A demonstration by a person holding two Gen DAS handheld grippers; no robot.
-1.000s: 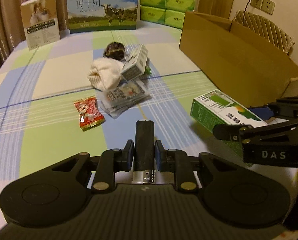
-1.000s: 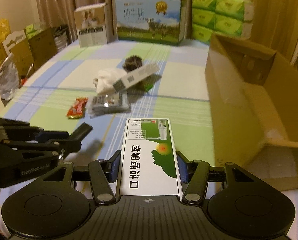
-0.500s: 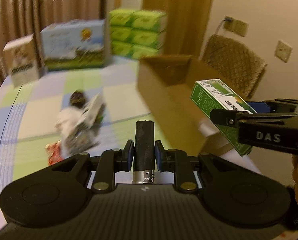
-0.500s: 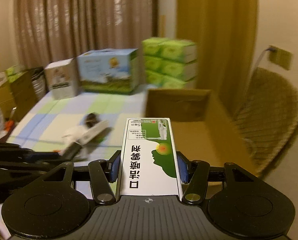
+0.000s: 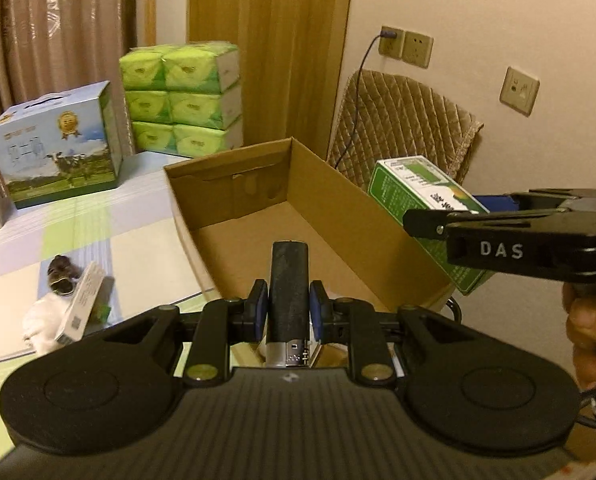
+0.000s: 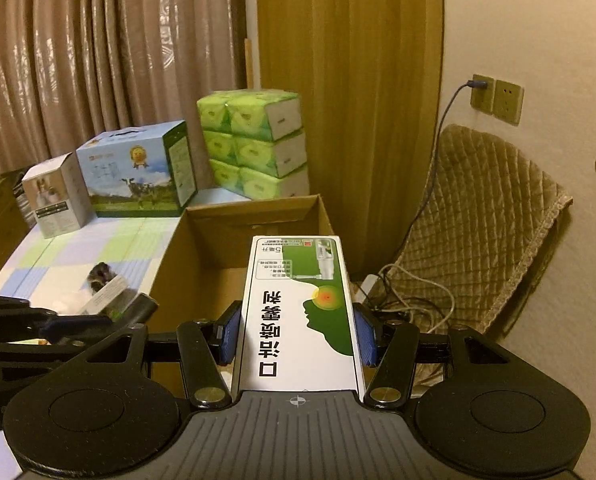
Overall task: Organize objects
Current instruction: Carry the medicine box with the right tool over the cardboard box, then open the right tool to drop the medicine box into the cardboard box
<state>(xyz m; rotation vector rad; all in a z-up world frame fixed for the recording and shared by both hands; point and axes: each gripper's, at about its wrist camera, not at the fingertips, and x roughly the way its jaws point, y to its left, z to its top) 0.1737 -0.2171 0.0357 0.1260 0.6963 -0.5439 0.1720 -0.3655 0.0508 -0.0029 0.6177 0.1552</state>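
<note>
My left gripper (image 5: 286, 306) is pinched tight on a black lighter (image 5: 289, 280); the lighter stands up between the blue pads with its metal end toward the camera. In the left wrist view it sits in front of the open cardboard box (image 5: 234, 196), whose brown floor shows behind it and looks bare where I can see it.

My right gripper (image 6: 298, 334) is clamped on a green-and-white medicine carton (image 6: 298, 312) — pads pressed on its two long sides, printed face up, far end over the near part of the box (image 6: 202, 248). In the left view the same carton (image 5: 418, 192) hangs by the box's right wall, with the right gripper (image 5: 510, 236) and part of my hand (image 5: 586, 332) behind it.

Left on the checked bedcover (image 5: 98, 224): a small white carton (image 5: 78, 308) leaning on a white cloth (image 5: 38, 324), and a dark round item (image 5: 60, 276) just behind — too small to name.

At the back stand a milk case (image 5: 58, 148) and stacked green tissue packs (image 5: 182, 96).
</note>
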